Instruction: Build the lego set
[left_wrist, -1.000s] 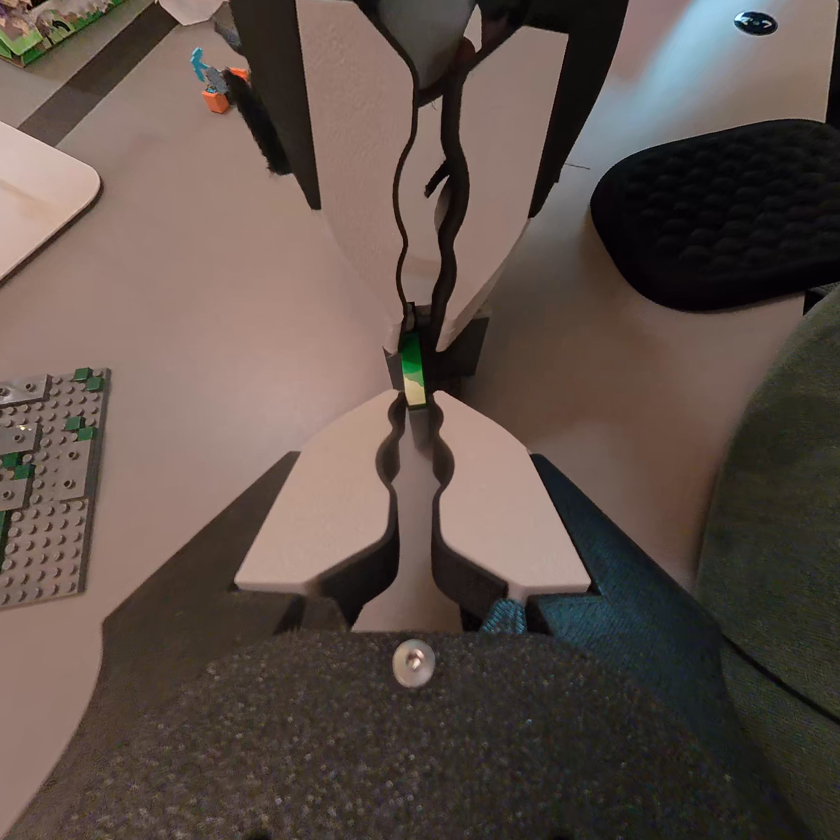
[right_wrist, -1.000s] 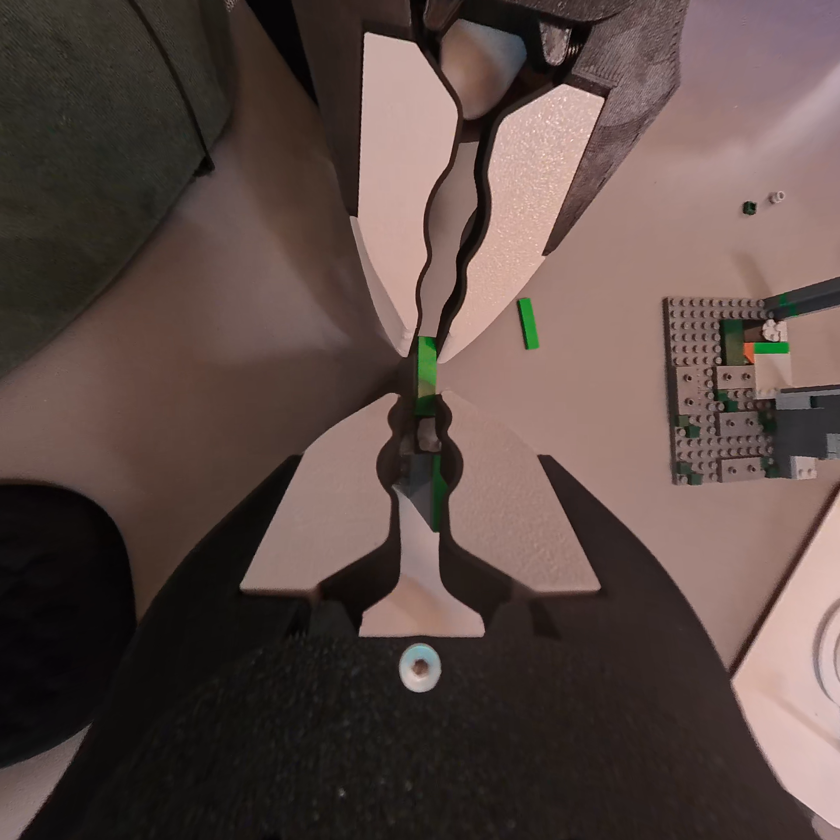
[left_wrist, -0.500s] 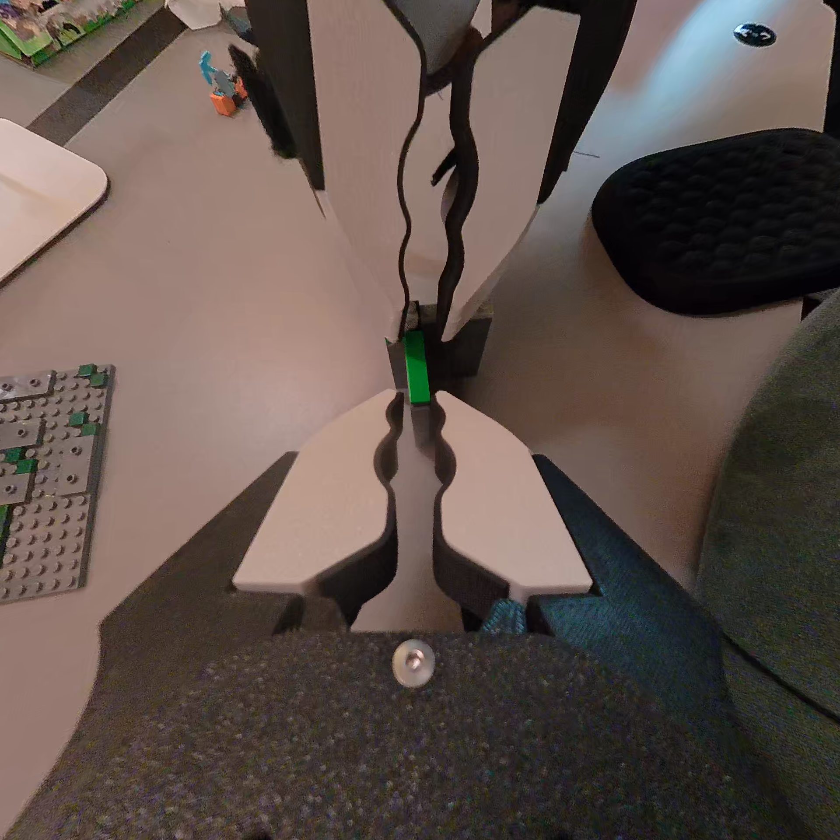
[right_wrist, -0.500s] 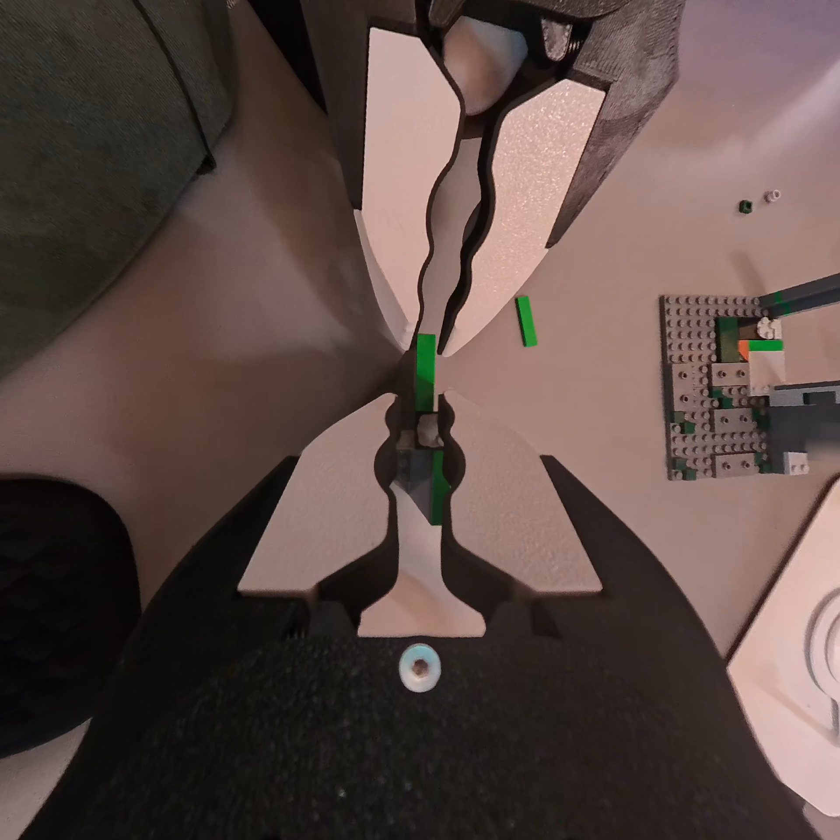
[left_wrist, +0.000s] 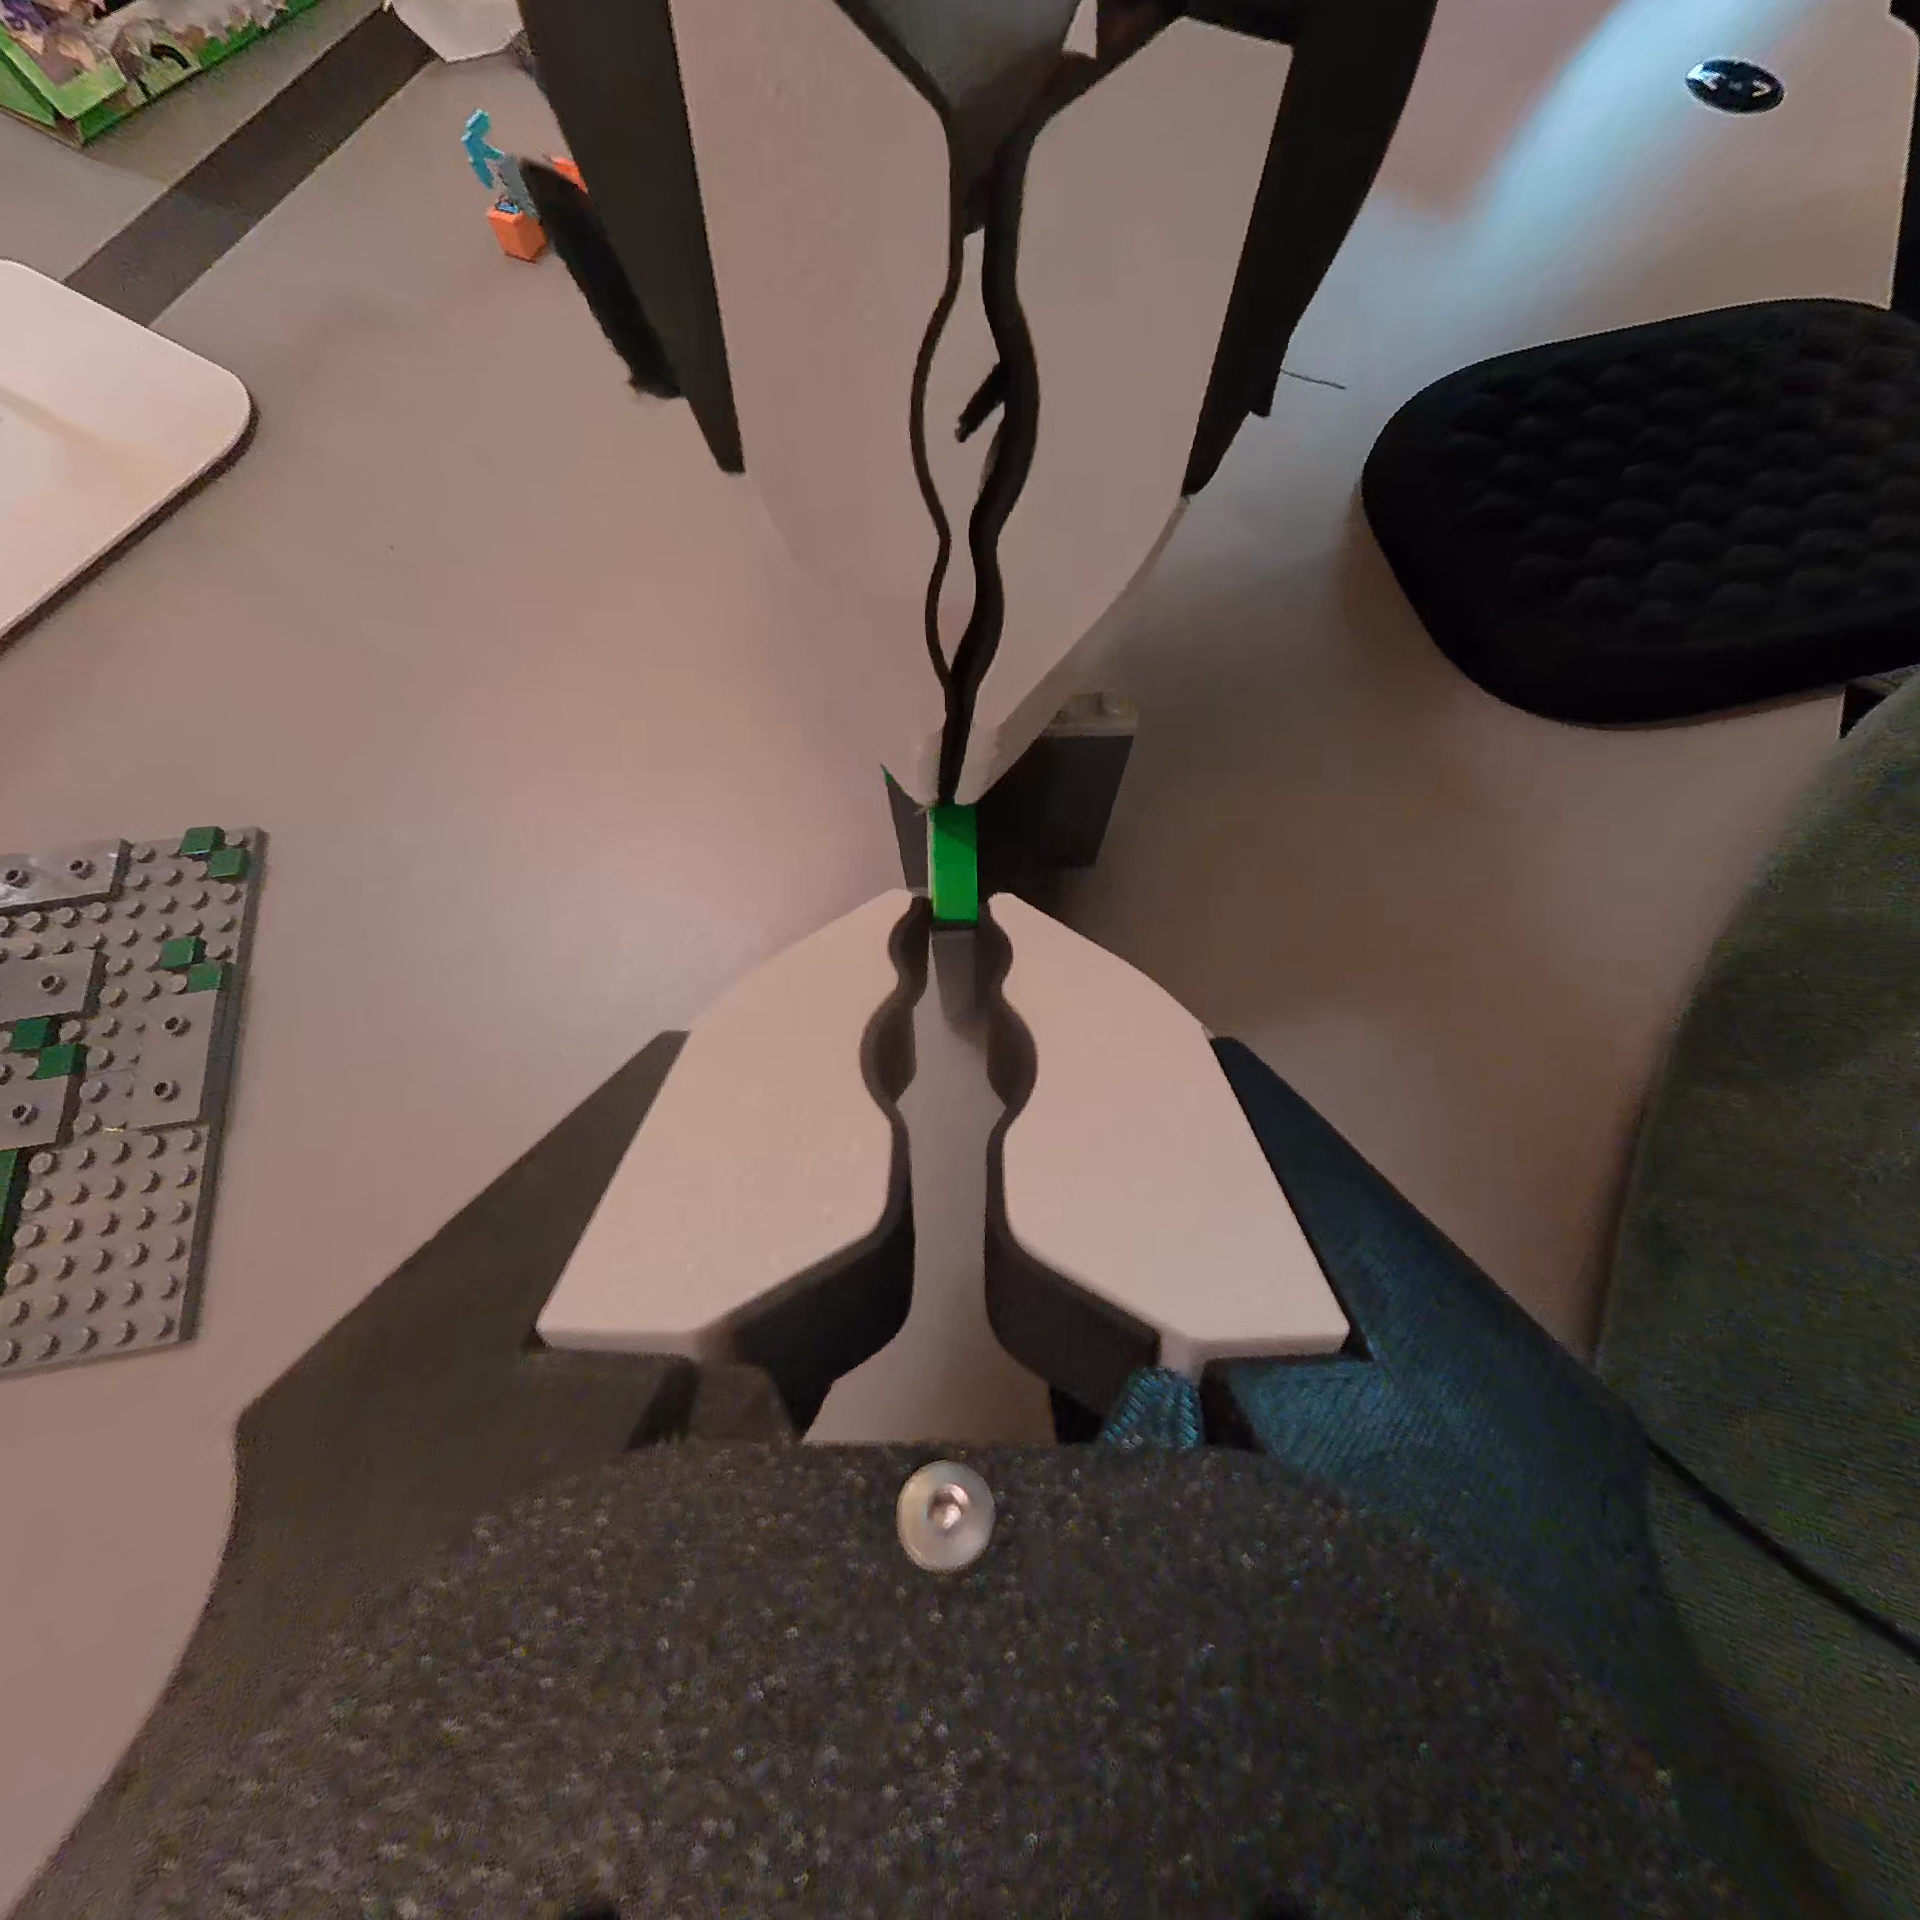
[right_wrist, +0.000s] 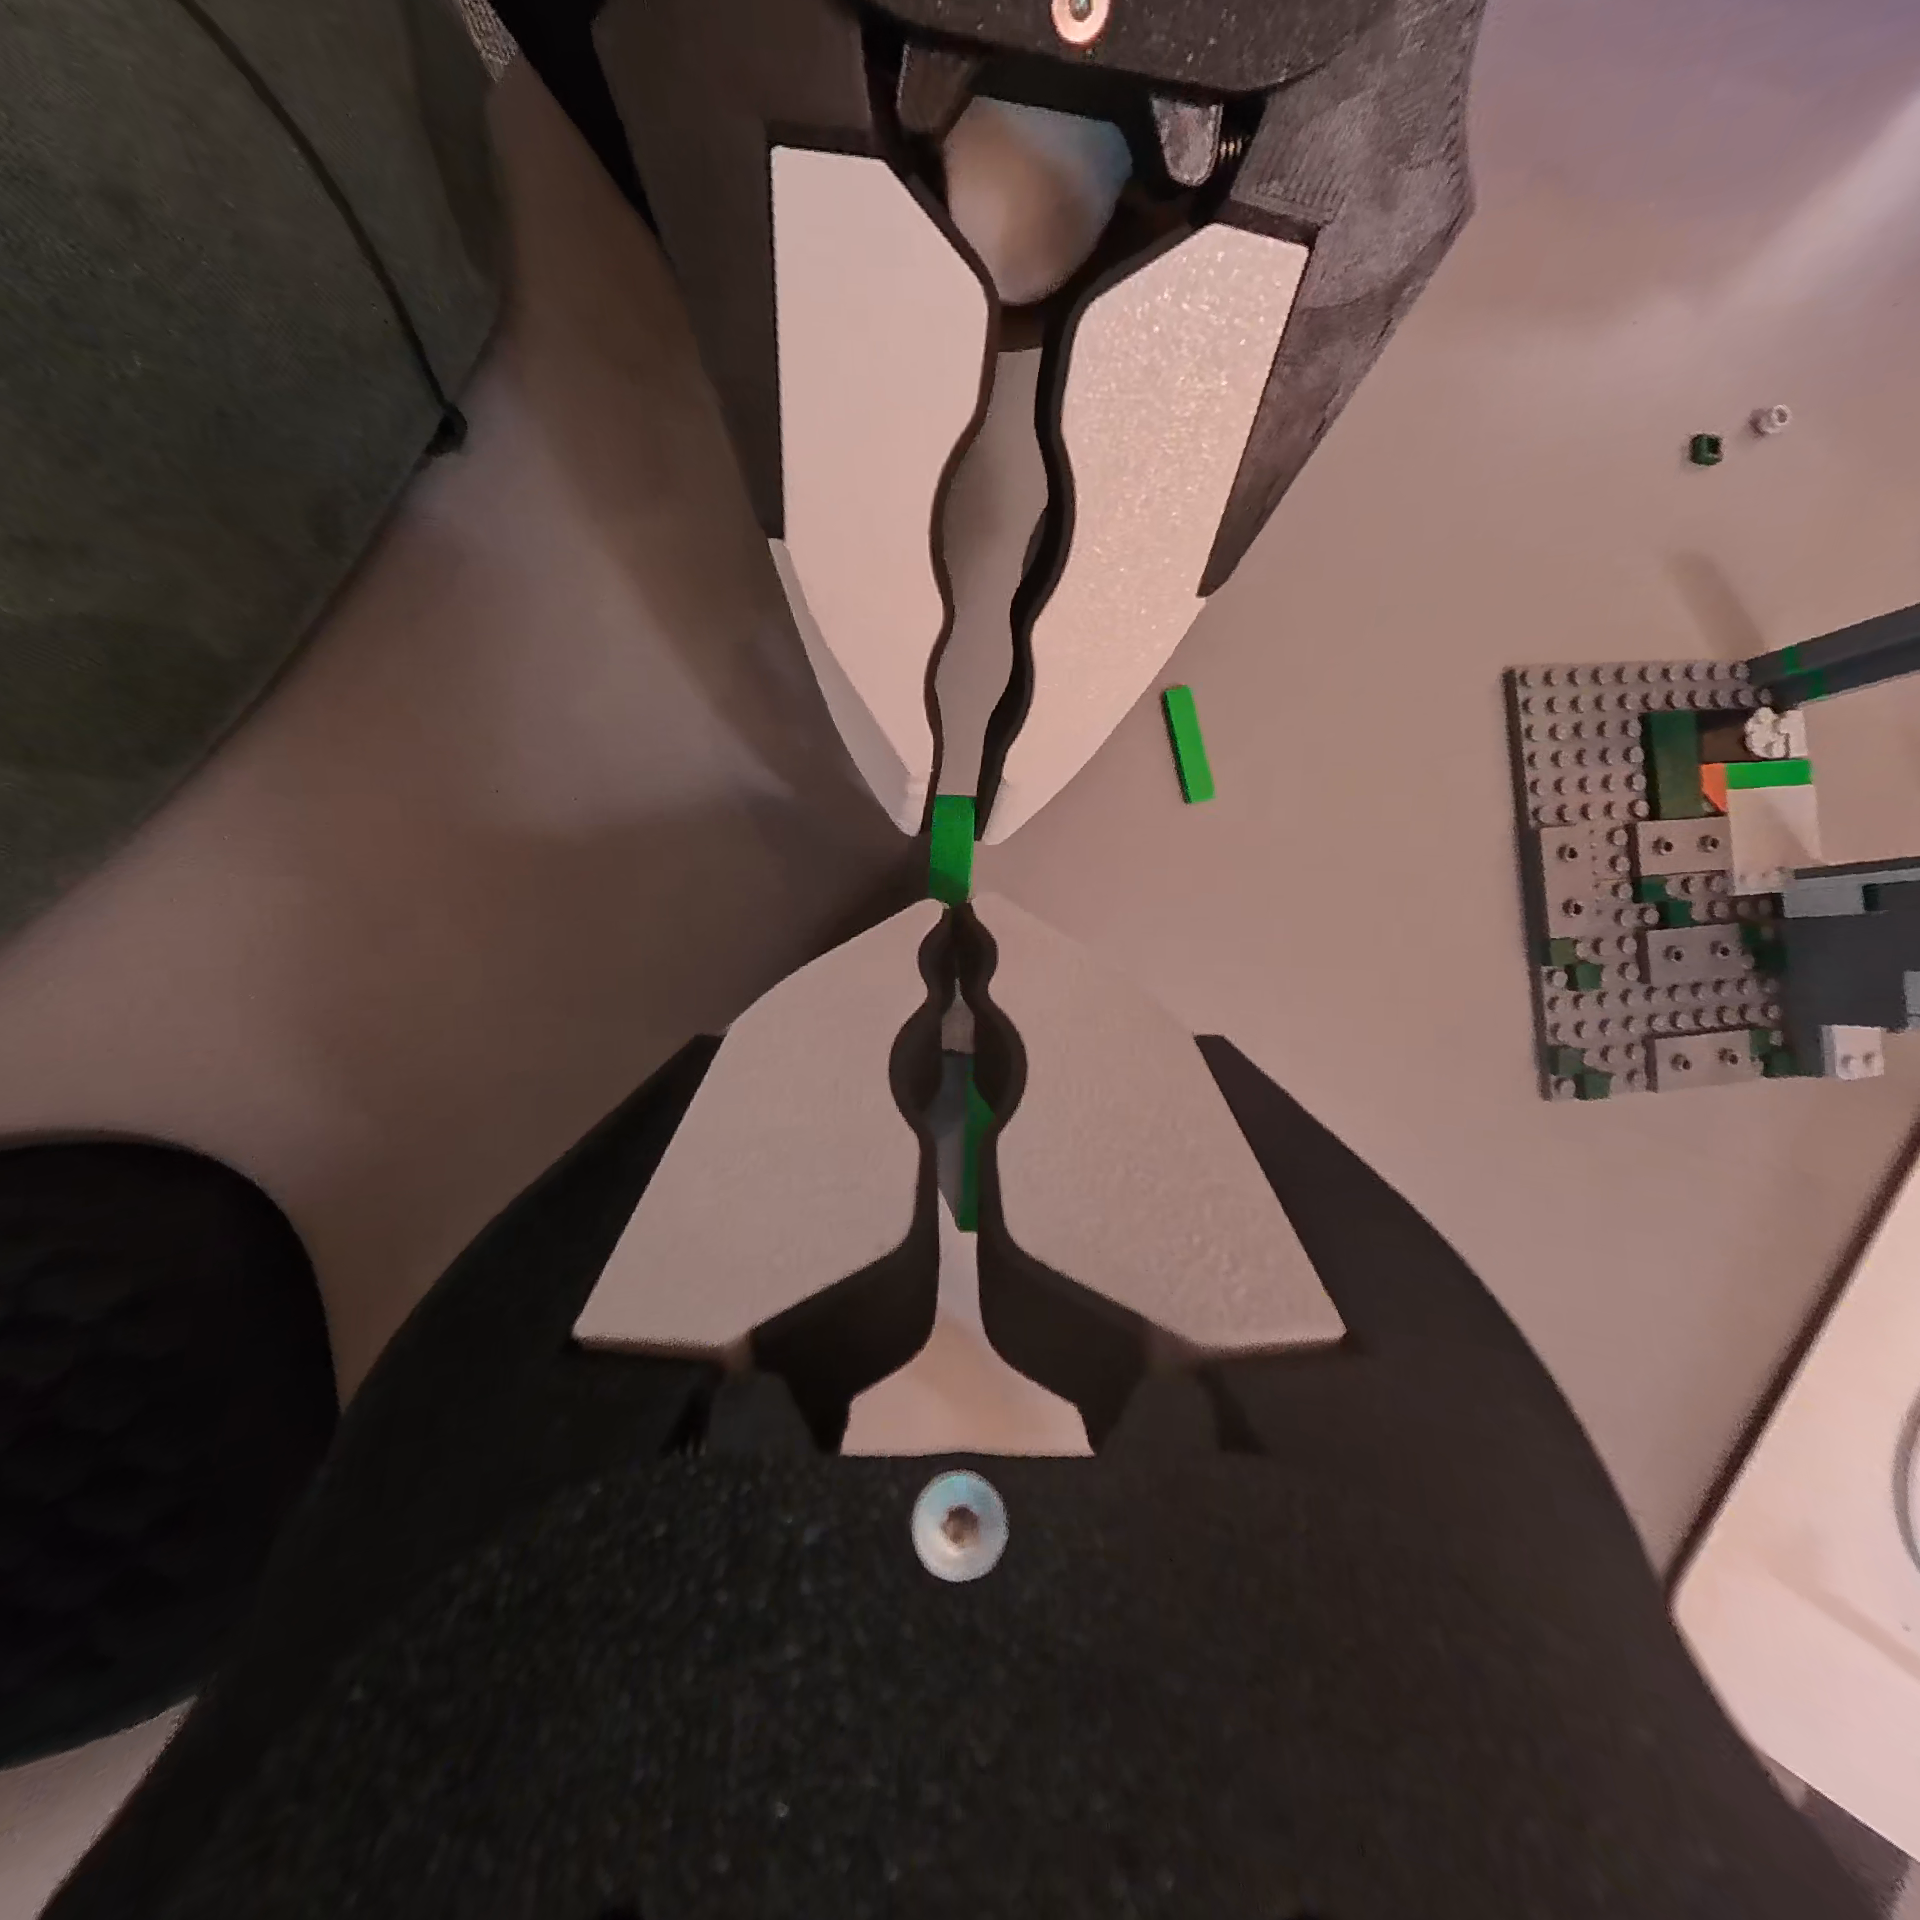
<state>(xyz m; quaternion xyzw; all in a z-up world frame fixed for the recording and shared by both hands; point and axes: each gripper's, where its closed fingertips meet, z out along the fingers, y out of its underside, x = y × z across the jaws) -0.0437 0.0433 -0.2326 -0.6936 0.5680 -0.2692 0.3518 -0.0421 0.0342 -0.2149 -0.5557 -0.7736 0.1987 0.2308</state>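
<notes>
Fingers of my left gripper (left_wrist: 954, 920) and right gripper (right_wrist: 954, 914) meet tip to tip above the table (left_wrist: 520, 623), both pinching one green piece (left_wrist: 954, 862). Farther off sits the grey baseplate (right_wrist: 1621, 894). I think uneven squeezing could pop it loose.

black cushion (left_wrist: 1662, 509) | white tray (left_wrist: 94, 436) | green fabric (right_wrist: 187, 364)

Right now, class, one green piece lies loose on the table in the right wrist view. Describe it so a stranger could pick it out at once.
Start at the grey studded baseplate on the right. Just left of it, alone on the bare table, lies the loose green strip: flat, narrow and bright. Unlike the green piece pinched between the gripper tips, nothing touches it.
</notes>
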